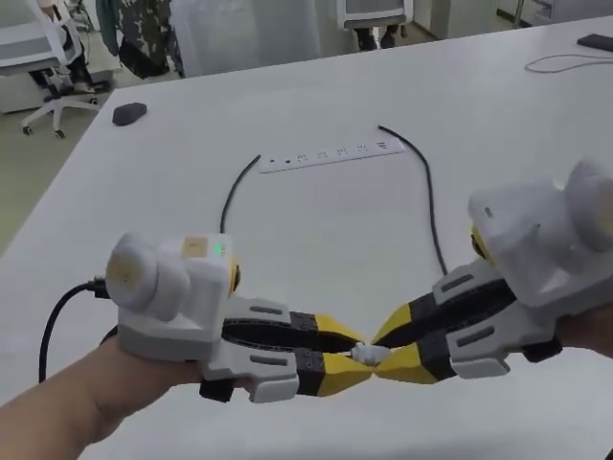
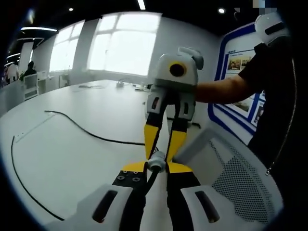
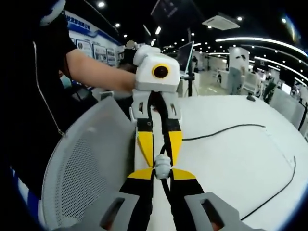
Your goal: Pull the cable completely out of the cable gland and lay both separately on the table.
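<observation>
The wide white tabletop point(image 1: 316, 249) carries a long white power strip point(image 1: 330, 155) far from the person, and a thin black cord point(image 1: 428, 196) curves from it toward the near edge. Above that near edge two yellow-tipped tongs meet tip to tip. The left tongs point(image 1: 356, 356) come in from the left and the right tongs point(image 1: 385, 356) from the right. Both are closed from opposite ends on the small whitish-grey plastic cable gland point(image 1: 367, 355), which is held in the air between them. In the right gripper view a short black cable point(image 3: 166, 185) runs back from the gland point(image 3: 162, 166) between the right tongs point(image 3: 162, 173).
</observation>
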Demonstrator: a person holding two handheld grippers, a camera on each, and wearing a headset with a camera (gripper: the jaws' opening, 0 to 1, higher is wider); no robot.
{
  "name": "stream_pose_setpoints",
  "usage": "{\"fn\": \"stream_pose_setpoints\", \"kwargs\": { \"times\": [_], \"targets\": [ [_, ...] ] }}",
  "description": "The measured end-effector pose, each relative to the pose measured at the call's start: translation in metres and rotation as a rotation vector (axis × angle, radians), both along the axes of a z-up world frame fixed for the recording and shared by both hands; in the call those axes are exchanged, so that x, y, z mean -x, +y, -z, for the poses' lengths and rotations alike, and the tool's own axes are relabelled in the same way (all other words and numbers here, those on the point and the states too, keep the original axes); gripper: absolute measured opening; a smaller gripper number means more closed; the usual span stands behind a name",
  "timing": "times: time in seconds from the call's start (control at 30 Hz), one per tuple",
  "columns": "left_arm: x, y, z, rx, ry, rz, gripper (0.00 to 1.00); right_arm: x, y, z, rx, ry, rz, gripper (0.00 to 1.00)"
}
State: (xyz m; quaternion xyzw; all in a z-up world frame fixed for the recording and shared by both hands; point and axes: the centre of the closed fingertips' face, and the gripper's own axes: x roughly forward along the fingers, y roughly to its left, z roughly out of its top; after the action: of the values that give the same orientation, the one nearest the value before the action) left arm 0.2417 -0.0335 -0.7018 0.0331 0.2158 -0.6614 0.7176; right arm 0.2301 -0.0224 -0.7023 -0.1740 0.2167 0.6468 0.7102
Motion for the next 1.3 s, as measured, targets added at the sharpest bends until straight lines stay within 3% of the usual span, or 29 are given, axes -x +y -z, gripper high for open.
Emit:
{"fn": "stream_pose_setpoints", "kwargs": {
  "times": [0.03, 0.07, 0.1, 0.13, 0.17, 0.2, 0.23, 0.27, 0.33, 0.4, 0.5, 0.6, 0.67, 0.7, 0.77, 0.8, 0.83, 0.87, 0.9, 0.97, 1.0, 1.07, 1.1, 1.17, 1.3],
  "targets": [
    [-0.001, 0.000, -0.001, 0.008, 0.012, -0.011, 0.14, -0.002, -0.001, -0.001, 0.005, -0.035, 0.000, 0.07],
    [-0.004, 0.000, -0.002, 0.028, 0.055, -0.040, 0.14, -0.005, -0.001, -0.002, 0.016, -0.101, -0.010, 0.07],
    [-0.004, 0.001, -0.002, 0.034, 0.089, -0.051, 0.15, -0.005, -0.001, -0.003, 0.022, -0.128, -0.012, 0.07],
    [-0.007, 0.002, -0.002, 0.043, 0.095, -0.061, 0.15, -0.007, -0.001, -0.003, 0.035, -0.180, -0.014, 0.07],
    [-0.006, 0.002, -0.002, 0.044, 0.129, -0.066, 0.15, -0.006, 0.000, -0.003, 0.041, -0.192, -0.016, 0.07],
    [-0.005, 0.003, -0.001, 0.040, 0.176, -0.078, 0.15, -0.007, 0.001, -0.001, 0.054, -0.226, -0.015, 0.07],
    [-0.008, 0.004, 0.001, 0.033, 0.200, -0.091, 0.15, -0.007, 0.002, -0.001, 0.065, -0.265, -0.025, 0.07],
    [-0.009, 0.003, 0.001, 0.034, 0.184, -0.082, 0.15, -0.006, 0.002, 0.001, 0.072, -0.277, -0.025, 0.07],
    [-0.007, 0.004, 0.002, 0.037, 0.231, -0.096, 0.15, -0.006, 0.002, 0.001, 0.076, -0.322, -0.029, 0.07],
    [-0.007, 0.004, 0.001, 0.049, 0.247, -0.104, 0.15, -0.007, 0.002, 0.001, 0.070, -0.337, -0.022, 0.07],
    [-0.010, 0.003, 0.001, 0.067, 0.286, -0.121, 0.15, -0.010, 0.000, -0.001, 0.084, -0.411, -0.039, 0.07],
    [-0.010, 0.002, -0.001, 0.073, 0.307, -0.129, 0.15, -0.011, 0.000, -0.001, 0.094, -0.452, -0.054, 0.07],
    [-0.010, 0.001, -0.001, 0.074, 0.302, -0.129, 0.15, -0.012, -0.001, -0.002, 0.092, -0.438, -0.046, 0.08],
    [-0.010, 0.001, -0.002, 0.077, 0.279, -0.126, 0.15, -0.013, -0.002, -0.002, 0.091, -0.441, -0.045, 0.08],
    [-0.007, -0.001, -0.002, 0.073, 0.226, -0.099, 0.15, -0.010, -0.004, -0.002, 0.067, -0.319, -0.009, 0.08],
    [-0.008, -0.001, -0.001, 0.063, 0.180, -0.089, 0.15, -0.010, -0.003, -0.007, 0.029, -0.267, 0.003, 0.08],
    [-0.008, -0.001, -0.001, 0.064, 0.171, -0.082, 0.15, -0.010, -0.002, -0.008, 0.012, -0.240, 0.004, 0.09],
    [-0.007, 0.000, 0.000, 0.058, 0.151, -0.067, 0.15, -0.011, -0.005, -0.010, -0.004, -0.172, 0.028, 0.10],
    [-0.006, -0.001, -0.001, 0.063, 0.137, -0.066, 0.15, -0.014, -0.006, -0.011, -0.017, -0.147, 0.043, 0.12],
    [-0.005, -0.002, -0.003, 0.064, 0.075, -0.044, 0.15, -0.014, -0.010, -0.011, -0.031, -0.043, 0.049, 0.12],
    [-0.004, -0.004, -0.006, 0.081, 0.067, -0.040, 0.15, -0.016, -0.010, -0.014, -0.060, -0.007, 0.057, 0.12],
    [-0.004, -0.004, -0.007, 0.076, 0.053, -0.040, 0.15, -0.013, -0.011, -0.013, -0.071, 0.095, 0.063, 0.11],
    [-0.004, -0.005, -0.009, 0.084, 0.044, -0.038, 0.15, -0.017, -0.009, -0.016, -0.104, 0.102, 0.072, 0.12],
    [-0.004, -0.006, -0.011, 0.090, 0.031, -0.033, 0.15, -0.014, -0.010, -0.013, -0.105, 0.193, 0.076, 0.10],
    [-0.006, -0.005, -0.013, 0.093, 0.012, -0.034, 0.15, -0.016, -0.008, -0.012, -0.121, 0.227, 0.077, 0.10]
  ]
}}
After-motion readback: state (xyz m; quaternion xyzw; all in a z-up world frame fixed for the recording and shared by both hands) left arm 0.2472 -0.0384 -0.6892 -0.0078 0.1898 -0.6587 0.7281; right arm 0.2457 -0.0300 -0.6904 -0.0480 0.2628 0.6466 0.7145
